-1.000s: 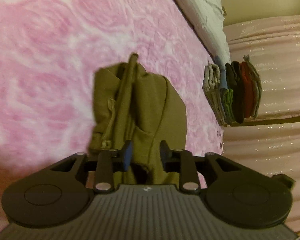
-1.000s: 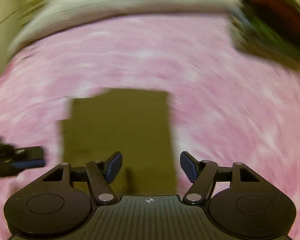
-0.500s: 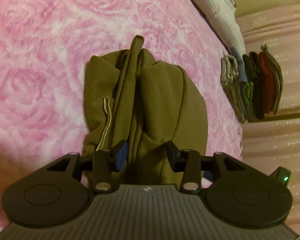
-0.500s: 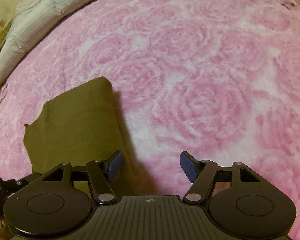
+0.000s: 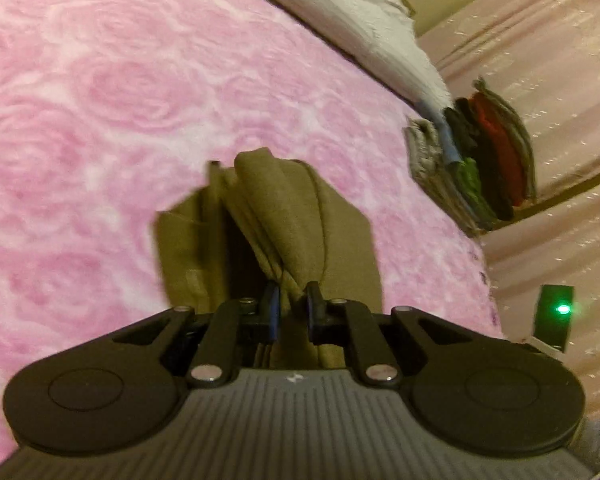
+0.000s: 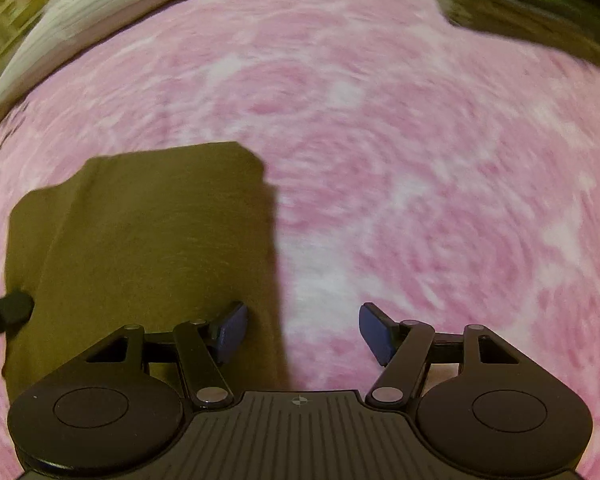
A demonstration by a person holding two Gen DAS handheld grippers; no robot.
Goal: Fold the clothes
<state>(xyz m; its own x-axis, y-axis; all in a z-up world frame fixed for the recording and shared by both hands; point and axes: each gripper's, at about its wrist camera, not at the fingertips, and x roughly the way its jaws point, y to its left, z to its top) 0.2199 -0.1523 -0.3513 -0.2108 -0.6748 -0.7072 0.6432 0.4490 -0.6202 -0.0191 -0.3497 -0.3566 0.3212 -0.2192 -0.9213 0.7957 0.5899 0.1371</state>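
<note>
An olive garment point(image 5: 292, 216) lies folded on the pink rose-patterned blanket point(image 5: 100, 100). My left gripper point(image 5: 293, 308) has its jaws closing, and a bunched fold at the garment's near edge is pinched between the pads. In the right wrist view the same garment point(image 6: 140, 232) is a flat olive rectangle at lower left. My right gripper point(image 6: 302, 330) is open just off its right edge, with only blanket between the fingers. The left gripper's tip point(image 6: 8, 312) shows at the garment's left edge.
A stack of folded clothes point(image 5: 476, 164) in grey, green, black and red sits at the blanket's far right edge. White bedding point(image 5: 360, 12) lies along the back. A small device with a green light point(image 5: 556, 316) and pale pink fabric point(image 5: 560, 80) are at the right.
The left jaws widened over the garment's near edge, then closed on a fold and lifted it slightly. The right gripper swung sideways and dropped lower beside the garment, staying open.
</note>
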